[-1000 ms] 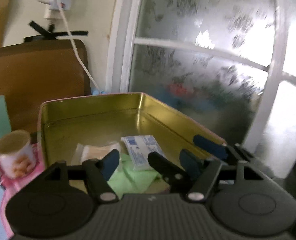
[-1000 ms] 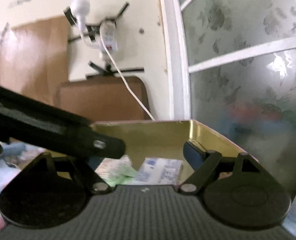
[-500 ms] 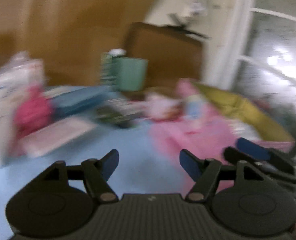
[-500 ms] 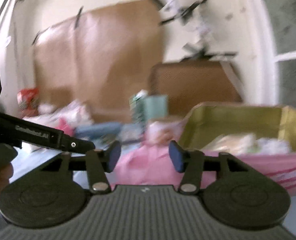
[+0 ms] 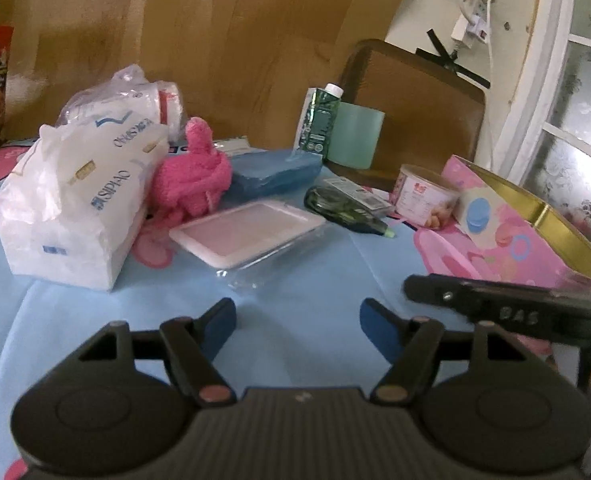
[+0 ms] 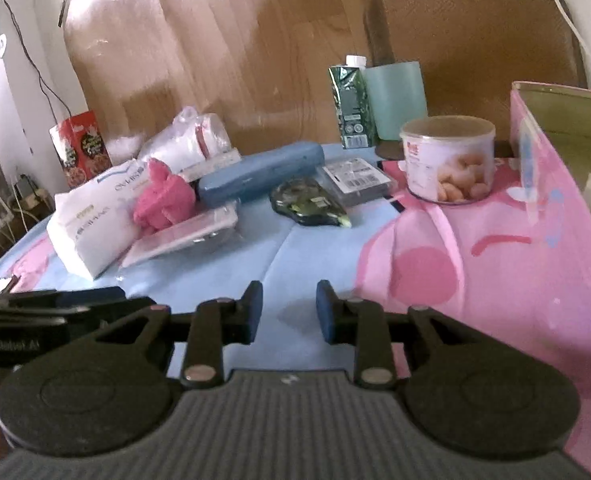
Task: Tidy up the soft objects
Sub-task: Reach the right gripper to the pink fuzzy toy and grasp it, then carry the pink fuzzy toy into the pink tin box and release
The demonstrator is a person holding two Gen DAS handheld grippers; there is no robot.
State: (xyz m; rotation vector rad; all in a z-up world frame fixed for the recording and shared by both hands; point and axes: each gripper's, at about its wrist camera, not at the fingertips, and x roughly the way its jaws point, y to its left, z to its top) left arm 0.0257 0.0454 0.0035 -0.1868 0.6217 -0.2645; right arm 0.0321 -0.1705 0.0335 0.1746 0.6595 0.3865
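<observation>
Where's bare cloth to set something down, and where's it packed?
Free: the blue cloth right ahead of both tongs, bordered by the tissue pack on the left, the clear-wrapped pink tray behind, and the pink tin on the right. Crowded: the back, around the pink towel and blue case.

Table cover: smooth light-blue cloth sheet [image 5: 303, 280], matt, faintly creased. Far left: my white tissue pack in crinkled glossy plastic film [image 5: 75, 208]. Beside it: fuzzy pink knitted cloth bundle [image 5: 193, 176], rough pile. Centre: flat pink-and-white tray under clear glossy plastic wrap [image 5: 247, 232]. Behind: matt blue hard-plastic case [image 6: 261, 176]. Right: pink printed tin box [image 5: 535, 236] with brushed gold metal lining, dull sheen. Near it: translucent plastic snack tub with paper label [image 6: 447, 160]. Far: brown wood-grain board [image 6: 215, 40], satin finish.
</observation>
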